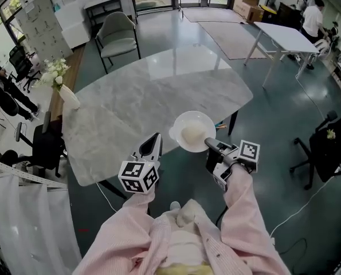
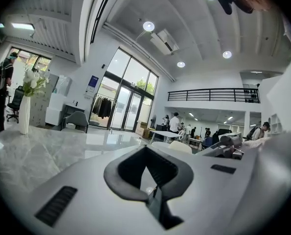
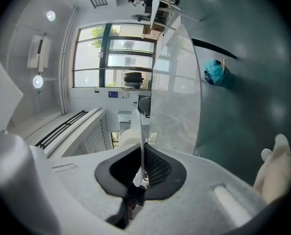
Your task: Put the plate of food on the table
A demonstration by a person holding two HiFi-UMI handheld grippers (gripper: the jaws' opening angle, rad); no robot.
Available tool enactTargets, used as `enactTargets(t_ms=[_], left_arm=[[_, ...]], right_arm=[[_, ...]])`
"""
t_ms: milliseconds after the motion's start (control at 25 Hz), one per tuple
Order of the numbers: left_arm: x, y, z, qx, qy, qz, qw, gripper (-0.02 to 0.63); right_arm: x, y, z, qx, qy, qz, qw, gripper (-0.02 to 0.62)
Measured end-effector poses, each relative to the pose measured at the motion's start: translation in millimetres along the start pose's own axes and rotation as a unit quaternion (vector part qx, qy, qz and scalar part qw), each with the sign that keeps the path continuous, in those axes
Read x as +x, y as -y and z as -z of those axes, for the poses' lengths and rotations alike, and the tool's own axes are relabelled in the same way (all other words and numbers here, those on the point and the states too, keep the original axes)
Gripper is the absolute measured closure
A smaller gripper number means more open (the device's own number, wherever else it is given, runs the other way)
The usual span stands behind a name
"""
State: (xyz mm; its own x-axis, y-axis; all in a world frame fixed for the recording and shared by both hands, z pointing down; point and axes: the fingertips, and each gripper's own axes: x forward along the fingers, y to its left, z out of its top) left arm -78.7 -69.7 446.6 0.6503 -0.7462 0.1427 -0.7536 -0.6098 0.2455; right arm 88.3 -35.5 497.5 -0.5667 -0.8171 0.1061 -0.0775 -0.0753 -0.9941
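A white plate (image 1: pixel 192 132) with a pale mound of food hangs over the near right edge of the grey marble table (image 1: pixel 147 102). My right gripper (image 1: pixel 208 144) is shut on the plate's near rim from the right. In the right gripper view the rim (image 3: pixel 137 131) shows edge-on, pinched between the black pads. To the left of the plate and apart from it, my left gripper (image 1: pixel 155 140) is shut and holds nothing, its tip at the table's near edge. In the left gripper view its jaws (image 2: pixel 146 151) point low across the marble top.
A white vase of flowers (image 1: pixel 67 95) stands at the table's left end. A grey chair (image 1: pixel 117 36) is at the far side and a black office chair (image 1: pixel 44 145) at the left. A white table (image 1: pixel 285 36) with people is at the back right.
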Motion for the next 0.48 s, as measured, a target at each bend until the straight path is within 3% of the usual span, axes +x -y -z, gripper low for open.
enactTargets(t_ms=[480], left_arm=[[68, -62, 17, -0.043, -0.032, -0.034, 0.9980, 0.614]], right_arm=[[77, 22, -60, -0.008, -0.020, 0.011, 1.000, 0.580]])
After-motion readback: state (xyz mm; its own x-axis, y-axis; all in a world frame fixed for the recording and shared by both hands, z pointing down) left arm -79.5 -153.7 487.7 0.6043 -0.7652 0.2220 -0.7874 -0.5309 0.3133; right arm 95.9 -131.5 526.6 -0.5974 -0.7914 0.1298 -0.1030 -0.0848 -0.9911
